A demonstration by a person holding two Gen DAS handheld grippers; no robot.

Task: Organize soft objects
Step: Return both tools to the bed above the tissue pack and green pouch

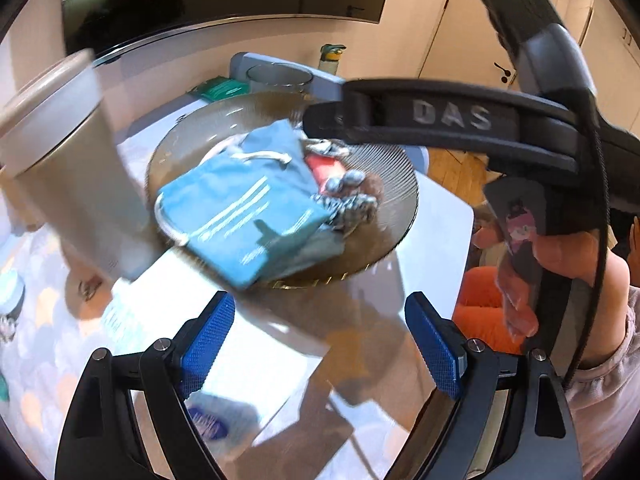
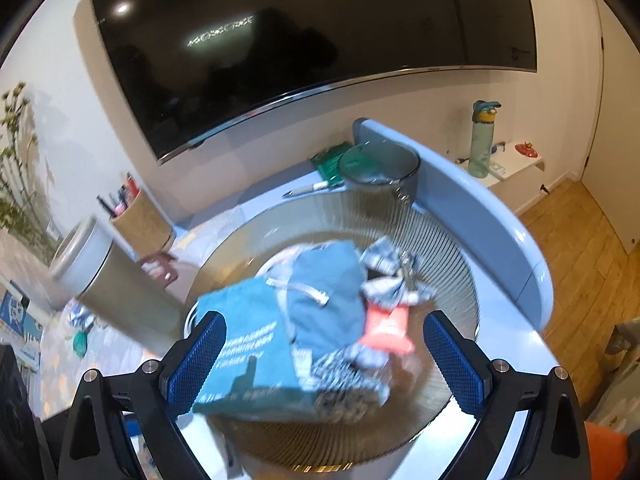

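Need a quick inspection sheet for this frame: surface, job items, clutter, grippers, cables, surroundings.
Surface: pale table, patterned cloth on its left part.
Job's things: blue pouch, darker blue cloth, checked fabric and a red piece piled on the ribbed plate.
Clutter: lidded canister, pen cup, glass bowl, green packet, pen, papers.
Grippers: left gripper open, empty; right gripper open, over the pile, touching unclear.
Cables: black cord along the right gripper's body.
Surroundings: dark TV, water bottle, wood floor.
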